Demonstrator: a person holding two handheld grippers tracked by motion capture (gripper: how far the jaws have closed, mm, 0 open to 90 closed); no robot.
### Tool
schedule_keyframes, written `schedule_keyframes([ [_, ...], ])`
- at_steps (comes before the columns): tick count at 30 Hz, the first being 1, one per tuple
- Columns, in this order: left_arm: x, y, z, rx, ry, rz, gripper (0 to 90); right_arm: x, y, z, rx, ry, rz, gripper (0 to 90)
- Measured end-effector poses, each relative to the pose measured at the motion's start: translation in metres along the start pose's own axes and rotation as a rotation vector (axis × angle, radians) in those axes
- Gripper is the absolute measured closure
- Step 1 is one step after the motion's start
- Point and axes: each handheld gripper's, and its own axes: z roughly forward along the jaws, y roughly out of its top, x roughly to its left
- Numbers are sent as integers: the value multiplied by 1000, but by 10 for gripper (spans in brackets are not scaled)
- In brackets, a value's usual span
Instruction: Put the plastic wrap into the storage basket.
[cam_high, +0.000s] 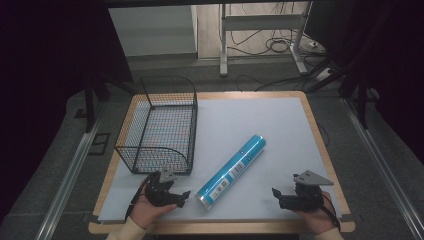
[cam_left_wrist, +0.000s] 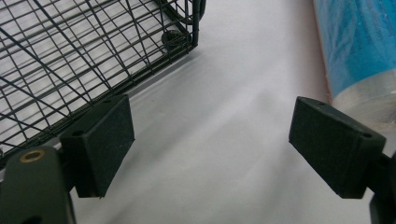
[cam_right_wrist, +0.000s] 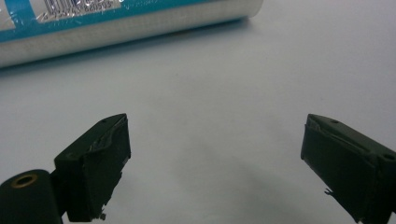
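A blue and silver wrapped tube (cam_high: 231, 171) lies slantwise on the white mat, its near end toward the front edge. My left gripper (cam_high: 184, 196) rests near the front, left of the tube's near end, jaws wide apart with nothing between them. In the left gripper view the tube (cam_left_wrist: 357, 51) is at upper right, close to the right jaw, and the wire basket (cam_left_wrist: 70, 60) is at upper left. My right gripper (cam_high: 276, 194) sits at the front right, open and empty, pointing left toward the tube (cam_right_wrist: 116, 23), which lies across the top of its view.
A black wire basket (cam_high: 159, 125) stands on the left half of the mat, just behind my left hand. The wooden table edge (cam_high: 220, 227) runs close in front of both hands. A metal stand and cables (cam_high: 265, 35) sit on the floor beyond the table.
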Motion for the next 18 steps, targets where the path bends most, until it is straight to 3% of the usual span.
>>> schedule_keyframes([
  [4,1,0,-1,-6,3,-11,137,0,-1,0,15,-11,-22,95],
  [13,-1,2,-5,-4,0,-7,137,-3,0,-4,0,-21,5,97],
  [18,-4,6,-10,-20,-2,-4,139,-3,0,-3,15,-31,-20,102],
])
